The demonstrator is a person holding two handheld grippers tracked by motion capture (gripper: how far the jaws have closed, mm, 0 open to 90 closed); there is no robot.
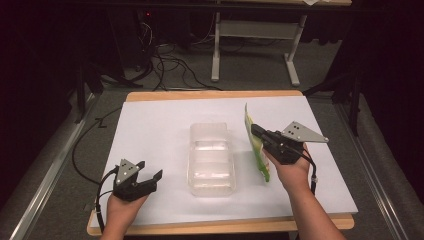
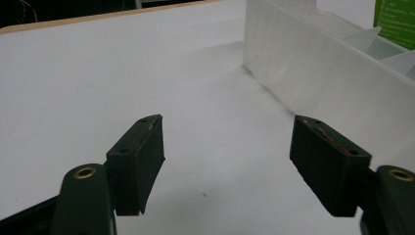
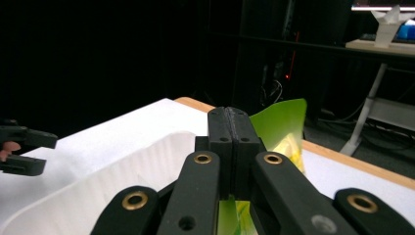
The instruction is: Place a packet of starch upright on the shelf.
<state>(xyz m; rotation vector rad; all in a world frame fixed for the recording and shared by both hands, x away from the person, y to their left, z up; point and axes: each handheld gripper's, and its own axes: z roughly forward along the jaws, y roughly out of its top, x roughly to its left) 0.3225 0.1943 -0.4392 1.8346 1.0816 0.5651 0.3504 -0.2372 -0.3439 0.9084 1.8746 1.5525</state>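
A clear plastic container lies in the middle of the white table cover; its frosted wall rises at the right of the left gripper view. My right gripper is shut on a green and yellow flat packet, held on edge above the table just right of the container. In the right gripper view the jaws press together with the green packet sticking out beyond them. My left gripper rests near the table's front left, open with nothing between its jaws.
The white cover spreads over a wooden table whose edge shows at the back. Cables and a white desk frame stand on the dark floor behind. The container's rim lies below the right gripper.
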